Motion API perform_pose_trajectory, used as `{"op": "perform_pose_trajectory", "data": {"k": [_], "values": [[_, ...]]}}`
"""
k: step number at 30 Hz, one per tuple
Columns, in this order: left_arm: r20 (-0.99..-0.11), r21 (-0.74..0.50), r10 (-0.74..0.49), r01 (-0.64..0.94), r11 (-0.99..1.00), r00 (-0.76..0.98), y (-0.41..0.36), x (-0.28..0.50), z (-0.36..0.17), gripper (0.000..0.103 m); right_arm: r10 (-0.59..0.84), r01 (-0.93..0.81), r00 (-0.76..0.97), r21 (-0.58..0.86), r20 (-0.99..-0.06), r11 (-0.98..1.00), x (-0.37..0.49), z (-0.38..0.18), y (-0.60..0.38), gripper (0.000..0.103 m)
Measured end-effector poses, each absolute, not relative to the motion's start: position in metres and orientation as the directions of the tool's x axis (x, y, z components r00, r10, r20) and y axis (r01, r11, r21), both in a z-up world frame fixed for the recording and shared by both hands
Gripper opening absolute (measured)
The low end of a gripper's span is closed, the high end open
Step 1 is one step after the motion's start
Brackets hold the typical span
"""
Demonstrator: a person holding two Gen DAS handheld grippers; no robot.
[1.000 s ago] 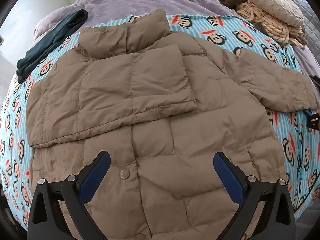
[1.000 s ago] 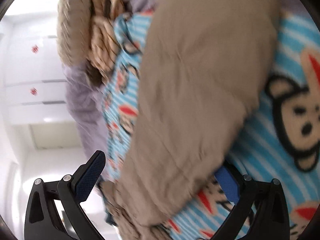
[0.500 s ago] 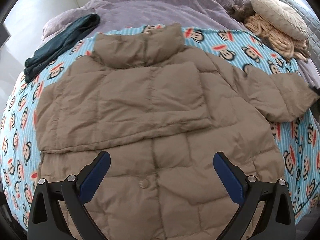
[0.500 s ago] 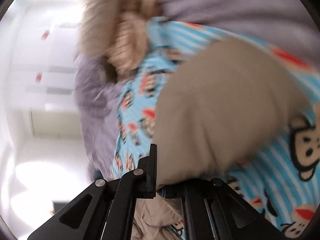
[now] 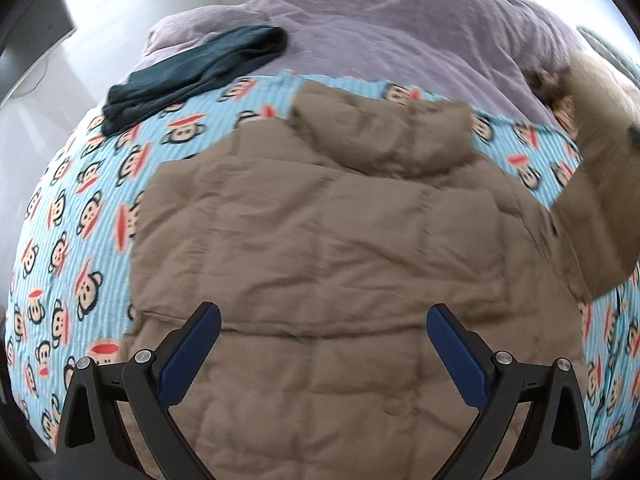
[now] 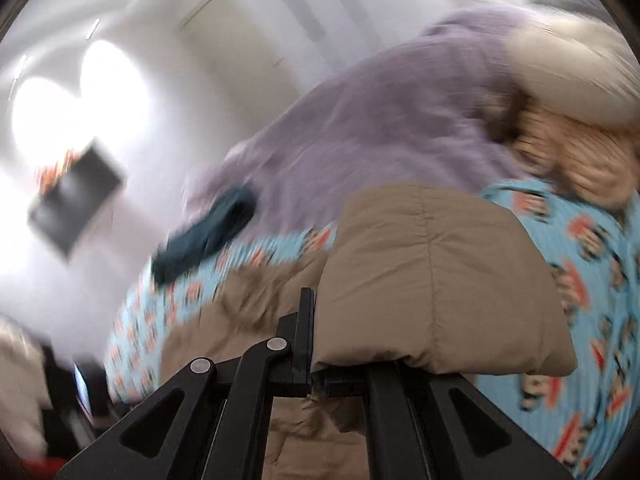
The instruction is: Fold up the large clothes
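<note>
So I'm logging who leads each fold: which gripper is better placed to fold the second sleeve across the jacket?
Right. The right gripper is shut on the sleeve, lifted off the monkey blanket. The left gripper hangs open over the jacket body, holding nothing.

Soft cloth all across the bed, hard plastic on the tools you hold.

Your puffer jacket (image 5: 340, 248) is matt tan quilted cloth, padded, stitched into panels and lightly creased. Under it lies a fleece-like blanket (image 5: 80, 216) printed with cartoon monkeys on pale blue stripes, and behind that a matt lilac duvet (image 5: 400, 40), rumpled. A dark teal garment (image 5: 192, 72) looks like soft, dull knit. The cream knit throw (image 6: 576, 160) is chunky and ropy. Your left hand-held gripper (image 5: 323, 350) is matt black plastic with smooth blue pads (image 5: 188, 356) and shiny metal screws; your right hand-held gripper (image 6: 316, 376) shows the same black plastic.
</note>
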State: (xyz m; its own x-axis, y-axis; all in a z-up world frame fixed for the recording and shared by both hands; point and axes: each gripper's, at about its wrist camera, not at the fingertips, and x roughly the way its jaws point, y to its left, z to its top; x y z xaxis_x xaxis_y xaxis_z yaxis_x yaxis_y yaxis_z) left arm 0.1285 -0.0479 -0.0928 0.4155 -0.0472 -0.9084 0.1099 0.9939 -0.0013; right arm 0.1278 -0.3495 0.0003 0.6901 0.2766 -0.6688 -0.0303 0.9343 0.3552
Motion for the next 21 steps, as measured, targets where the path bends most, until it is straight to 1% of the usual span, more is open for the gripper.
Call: {"op": "perform_pose_trajectory", "data": {"k": [3,7,10,12,15,16,17,18,19,20,21], "values": [[-0.905,-0.007,-0.040,0.079,0.997,0.424,-0.029,0.139,-0.097,0.103,0.322,-0.112,0.600,0.322,-0.732,0.940,0.145,-0.039,-0.282,0.004],[-0.902,-0.006,-0.036,0.070,0.998,0.431,-0.011,0.152,-0.108,0.103,0.332,-0.126,0.481,0.311,-0.812,0.942,0.155,-0.102,-0.227,0.004],[-0.908,-0.025,-0.050,0.066,0.998,0.416,-0.003,0.160,-0.119,0.103,0.311,-0.093,0.417,0.300,-0.854,0.949,0.156,-0.139,-0.211,0.004],[-0.912,-0.042,-0.063,0.061,0.997,0.406,0.000,0.163,-0.125,0.103,0.299,-0.063,0.385,0.298,-0.873,0.952,0.153,-0.154,-0.212,0.006],[-0.914,-0.066,-0.086,0.062,0.996,0.396,0.000,0.167,-0.132,0.103,0.279,-0.021,0.356,0.291,-0.892,0.956,0.151,-0.165,-0.217,0.008],[-0.914,-0.073,-0.092,0.064,0.995,0.395,-0.001,0.168,-0.134,0.103,0.274,-0.013,0.347,0.287,-0.897,0.958,0.152,-0.164,-0.218,0.018],[-0.914,-0.078,-0.098,0.067,0.995,0.394,-0.001,0.169,-0.135,0.103,0.274,-0.001,0.335,0.290,-0.902,0.957,0.150,-0.163,-0.221,0.040],[-0.912,-0.085,-0.106,0.070,0.994,0.395,-0.002,0.169,-0.136,0.103,0.278,0.010,0.332,0.298,-0.902,0.955,0.149,-0.159,-0.223,0.053],[-0.911,-0.092,-0.115,0.075,0.993,0.396,-0.002,0.170,-0.136,0.103,0.293,0.019,0.335,0.317,-0.896,0.948,0.147,-0.155,-0.227,0.074],[-0.910,-0.096,-0.120,0.079,0.992,0.396,-0.003,0.171,-0.137,0.103,0.311,0.030,0.348,0.342,-0.885,0.939,0.143,-0.148,-0.231,0.077],[-0.909,-0.101,-0.127,0.086,0.991,0.396,-0.003,0.172,-0.137,0.103,0.321,0.043,0.361,0.360,-0.875,0.932,0.139,-0.142,-0.235,0.077]]}}
